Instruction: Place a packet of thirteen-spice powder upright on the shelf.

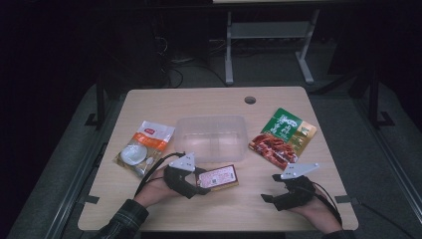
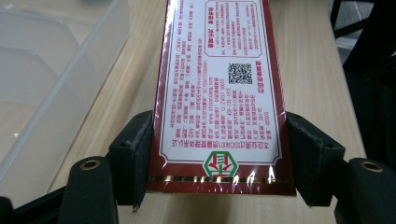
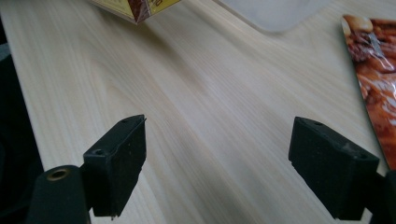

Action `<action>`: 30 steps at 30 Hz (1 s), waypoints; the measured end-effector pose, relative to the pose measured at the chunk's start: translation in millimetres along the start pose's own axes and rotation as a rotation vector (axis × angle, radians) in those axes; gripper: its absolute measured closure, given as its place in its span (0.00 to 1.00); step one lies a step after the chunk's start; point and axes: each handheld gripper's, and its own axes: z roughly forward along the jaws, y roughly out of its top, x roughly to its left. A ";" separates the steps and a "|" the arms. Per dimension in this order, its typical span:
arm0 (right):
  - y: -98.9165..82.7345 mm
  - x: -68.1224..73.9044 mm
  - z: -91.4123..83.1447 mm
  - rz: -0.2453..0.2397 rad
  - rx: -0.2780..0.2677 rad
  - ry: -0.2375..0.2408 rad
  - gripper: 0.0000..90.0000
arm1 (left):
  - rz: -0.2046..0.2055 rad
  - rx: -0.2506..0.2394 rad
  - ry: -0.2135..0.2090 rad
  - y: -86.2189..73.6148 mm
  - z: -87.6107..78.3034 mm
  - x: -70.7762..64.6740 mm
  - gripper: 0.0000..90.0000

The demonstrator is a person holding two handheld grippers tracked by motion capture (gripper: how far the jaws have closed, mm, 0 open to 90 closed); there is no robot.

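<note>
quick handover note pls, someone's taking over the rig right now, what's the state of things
Left gripper: shut on the red box, pads on its two long sides, just in front of the clear tub.
Right gripper: open, nothing between the jaws, low over bare table near the front right edge.
Things: the tub sits mid-table with nothing in it; the orange-and-white pouch lies to its left, the green-and-red pouch to its right.
Done: box gripped.
Left, as it looks: probably box into the tub, then perhaps the two pouches.
</note>
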 end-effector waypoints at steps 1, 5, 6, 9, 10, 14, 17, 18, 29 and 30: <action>1.2 0.0 -0.2 -0.007 -0.009 0.010 0.20 | -0.006 -0.011 0.001 -0.9 -2.0 -1.6 0.35; 9.2 0.3 0.4 -0.033 -0.045 0.054 0.17 | -0.012 -0.042 -0.002 -4.7 -12.7 -7.7 0.35; 11.8 0.2 1.0 -0.045 -0.053 0.069 0.17 | -0.016 -0.057 -0.004 -5.8 -15.4 -9.1 0.35; 20.6 -0.1 2.8 -0.069 -0.085 0.112 0.17 | -0.015 -0.086 0.006 -7.0 -24.4 -11.8 0.35; 23.5 -0.3 3.4 -0.075 -0.097 0.128 0.17 | -0.016 -0.104 0.013 -7.1 -28.0 -12.3 0.35; 36.1 0.9 6.0 -0.104 -0.136 0.181 0.16 | -0.035 -0.158 0.015 -8.8 -37.3 -14.1 0.35; 48.7 3.0 9.5 -0.138 -0.170 0.233 0.16 | -0.039 -0.186 0.021 -11.3 -43.0 -16.5 0.35; 51.9 3.3 10.5 -0.149 -0.177 0.245 0.16 | -0.041 -0.193 0.020 -12.0 -44.5 -17.6 0.35; 98.8 17.2 30.7 -0.272 -0.260 0.412 0.16 | -0.021 -0.240 0.002 -13.6 -50.7 -21.7 0.35; 101.7 18.6 32.5 -0.278 -0.267 0.424 0.16 | -0.019 -0.243 0.000 -13.6 -50.8 -21.6 0.35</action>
